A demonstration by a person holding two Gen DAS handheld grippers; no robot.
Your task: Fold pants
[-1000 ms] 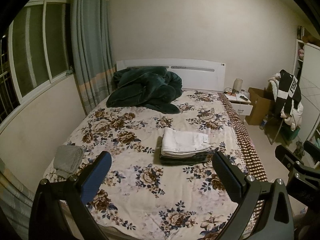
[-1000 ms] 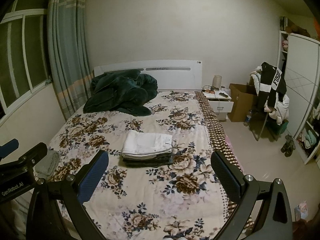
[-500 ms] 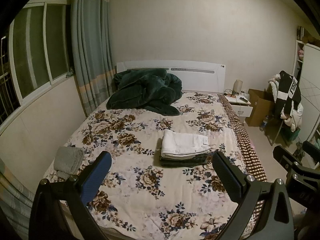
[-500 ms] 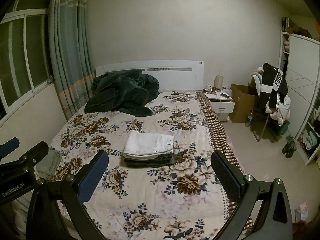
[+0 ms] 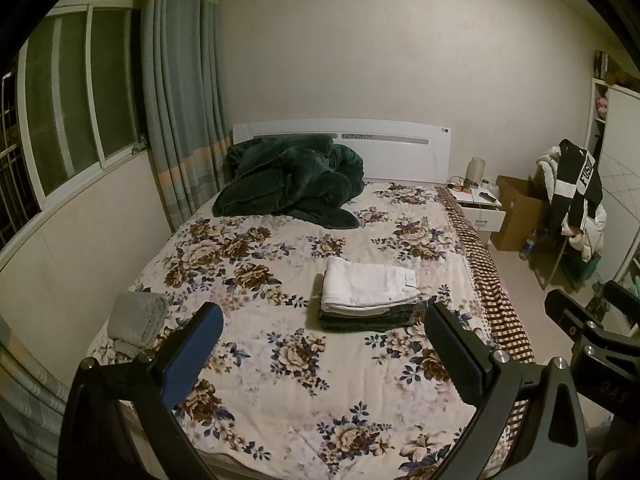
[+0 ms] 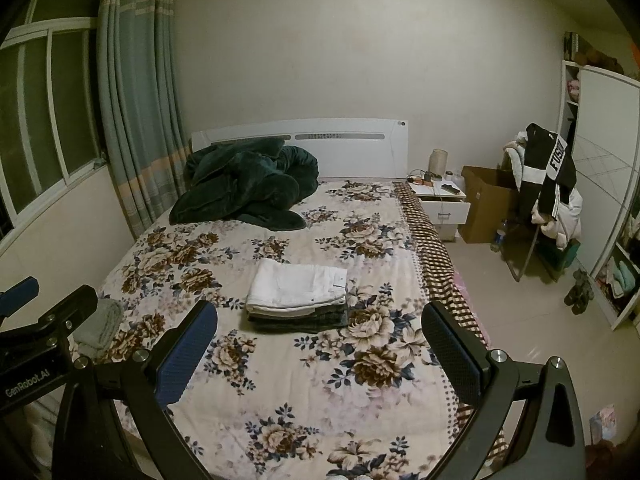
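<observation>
The bed (image 5: 280, 380) in its floral cover carries one dark green blanket (image 5: 292, 180) heaped at the headboard. Mid-bed sits one stack of folded pants (image 5: 368, 296), white pair on top and perhaps three or four darker pairs beneath: soft, light, floppy cloth, best pinched at waistband or hem. Left gripper (image 5: 320, 356) and right gripper (image 6: 316, 354) hover well back, jaws spread, empty.

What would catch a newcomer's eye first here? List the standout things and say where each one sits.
A neat stack of folded pants, white pair on top, lies mid-bed on the flowery bedspread. Behind it, a rumpled dark green blanket is heaped against the white headboard. In front, the left gripper and right gripper both hang open and empty above the foot of the bed.
</observation>
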